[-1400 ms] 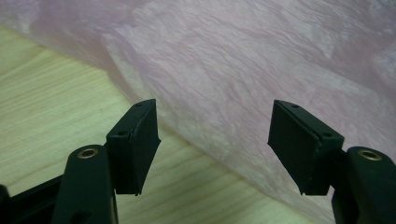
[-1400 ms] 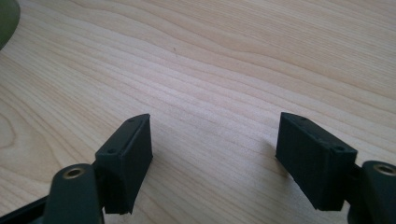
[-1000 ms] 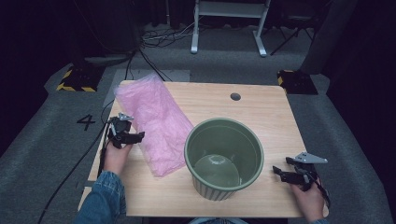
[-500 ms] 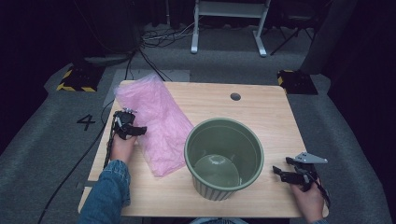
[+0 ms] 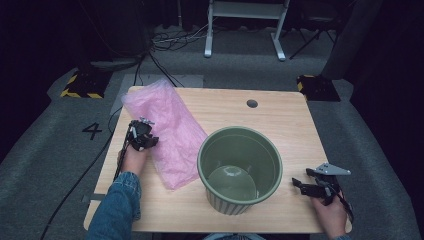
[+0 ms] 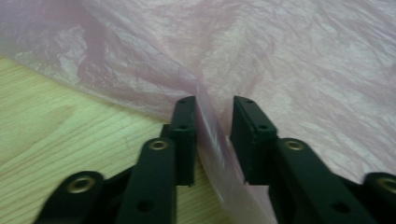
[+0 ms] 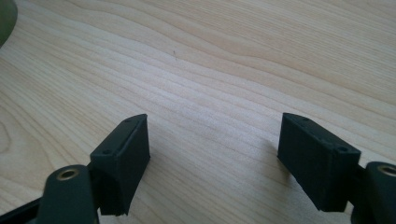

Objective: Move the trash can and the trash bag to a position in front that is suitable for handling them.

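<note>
Left gripper (image 6: 212,140) jaws just closing on raised edge fold of thin pink plastic bag (image 5: 167,127), flat on wooden table (image 5: 295,120) beside ribbed green bin (image 5: 240,170). Right gripper (image 7: 212,154) wide open, empty. Bag not yet lifted; lining bin remains, likely.

Colours on the counter
Pale wood-grain counter (image 5: 280,120); translucent pink plastic bag (image 5: 172,130); sage-green ribbed bucket (image 5: 239,170); both black hand-held grippers, left (image 6: 212,119) and right (image 7: 212,140).

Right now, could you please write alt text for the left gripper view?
The left claw has just been closing on a raised fold of the pink plastic bag, which stands between its two black jaws with a gap still visible at the right one. Pale wooden table shows at lower left.
</note>
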Demonstrator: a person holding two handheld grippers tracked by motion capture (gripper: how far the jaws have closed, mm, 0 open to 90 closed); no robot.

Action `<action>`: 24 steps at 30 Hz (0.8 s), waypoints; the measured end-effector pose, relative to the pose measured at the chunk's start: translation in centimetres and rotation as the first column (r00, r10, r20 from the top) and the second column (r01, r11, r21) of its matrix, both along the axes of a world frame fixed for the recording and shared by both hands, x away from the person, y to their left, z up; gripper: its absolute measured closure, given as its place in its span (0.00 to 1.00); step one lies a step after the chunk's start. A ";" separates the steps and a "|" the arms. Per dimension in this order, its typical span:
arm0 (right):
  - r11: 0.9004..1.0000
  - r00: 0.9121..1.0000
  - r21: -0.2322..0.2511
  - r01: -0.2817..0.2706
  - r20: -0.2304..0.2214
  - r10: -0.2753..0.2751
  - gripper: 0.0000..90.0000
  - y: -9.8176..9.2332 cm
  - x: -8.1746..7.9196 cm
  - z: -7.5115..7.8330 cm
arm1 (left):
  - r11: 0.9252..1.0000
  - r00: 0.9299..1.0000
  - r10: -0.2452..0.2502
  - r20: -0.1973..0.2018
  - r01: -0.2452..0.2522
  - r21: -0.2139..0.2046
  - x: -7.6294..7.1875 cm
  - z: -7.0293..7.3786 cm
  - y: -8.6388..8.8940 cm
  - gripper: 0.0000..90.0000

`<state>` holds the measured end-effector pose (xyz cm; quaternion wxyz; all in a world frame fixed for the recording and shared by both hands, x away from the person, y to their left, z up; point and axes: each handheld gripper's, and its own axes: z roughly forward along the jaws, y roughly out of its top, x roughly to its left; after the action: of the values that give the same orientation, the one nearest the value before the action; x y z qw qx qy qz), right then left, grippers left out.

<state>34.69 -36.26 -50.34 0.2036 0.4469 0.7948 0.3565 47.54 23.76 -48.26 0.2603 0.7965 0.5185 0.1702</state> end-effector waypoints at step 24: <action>1.000 1.000 0.001 0.000 -0.001 0.000 0.28 0.0 0.0 0.0 | 0.947 0.993 -0.045 0.113 0.079 -0.310 -3.4 1.3 3.5 1.00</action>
<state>34.70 -36.27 -50.34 0.2033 0.4471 0.7947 0.3566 44.11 27.25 -46.93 0.4157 0.7509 0.4993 0.1188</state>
